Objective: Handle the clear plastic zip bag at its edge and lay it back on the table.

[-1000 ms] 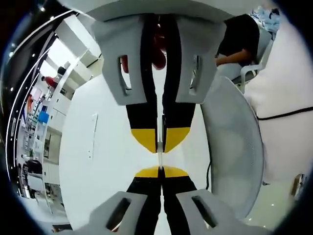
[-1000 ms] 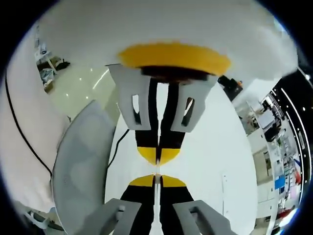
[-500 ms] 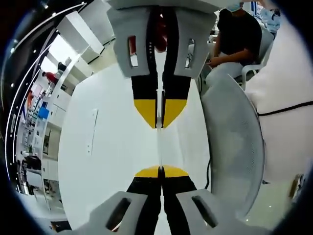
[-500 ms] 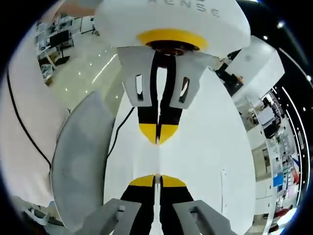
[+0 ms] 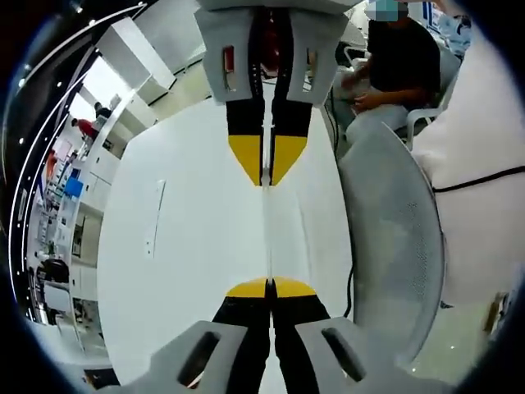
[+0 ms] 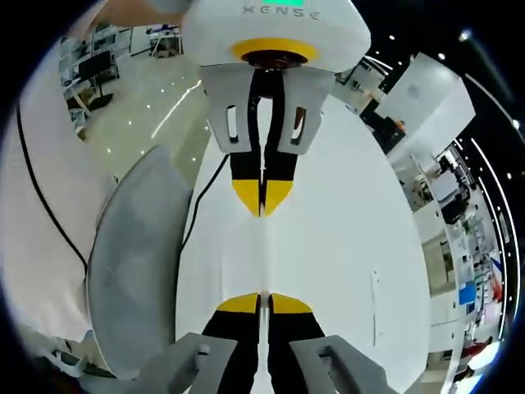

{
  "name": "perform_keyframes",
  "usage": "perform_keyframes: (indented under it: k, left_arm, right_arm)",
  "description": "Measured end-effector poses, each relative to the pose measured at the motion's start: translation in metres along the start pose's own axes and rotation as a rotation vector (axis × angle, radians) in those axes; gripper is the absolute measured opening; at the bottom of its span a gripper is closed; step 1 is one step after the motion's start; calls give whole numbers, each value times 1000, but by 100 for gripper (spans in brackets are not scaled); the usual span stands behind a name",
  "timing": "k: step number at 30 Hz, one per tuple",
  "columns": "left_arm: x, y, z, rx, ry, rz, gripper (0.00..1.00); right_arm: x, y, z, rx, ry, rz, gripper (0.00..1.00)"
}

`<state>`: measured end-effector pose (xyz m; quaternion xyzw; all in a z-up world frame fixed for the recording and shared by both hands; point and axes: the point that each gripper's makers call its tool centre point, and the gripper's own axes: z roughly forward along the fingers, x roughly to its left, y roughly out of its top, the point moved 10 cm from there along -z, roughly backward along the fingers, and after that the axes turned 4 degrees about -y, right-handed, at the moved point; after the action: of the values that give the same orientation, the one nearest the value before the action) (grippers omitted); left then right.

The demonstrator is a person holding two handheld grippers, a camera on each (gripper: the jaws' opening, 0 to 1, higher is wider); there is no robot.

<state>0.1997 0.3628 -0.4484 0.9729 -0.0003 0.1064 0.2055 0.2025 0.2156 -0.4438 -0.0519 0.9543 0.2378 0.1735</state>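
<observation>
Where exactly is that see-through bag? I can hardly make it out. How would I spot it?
Start at the big white table. Above it two pairs of yellow-tipped tongs, left and right, face each other. The bag is the thin, nearly invisible sheet stretched edge-on between their tips, seen as a faint pale line against the white.

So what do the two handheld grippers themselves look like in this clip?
Both match. The left gripper has black jaws with yellow tips, set in pale grey slotted brackets. The right gripper is built the same. Seen from the right gripper view, the left one also shows a white rounded housing with a yellow ring and grey lettering. No cable on either gripper, and no sleeve, is clear enough to describe.
</observation>
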Motion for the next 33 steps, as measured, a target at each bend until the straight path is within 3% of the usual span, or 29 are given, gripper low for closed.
perform_keyframes:
  k: [33]
  left_arm:
    - [1, -8, 0, 8, 12, -5, 0]
  right_arm:
    - [-3, -22, -8, 60, -7, 13, 0]
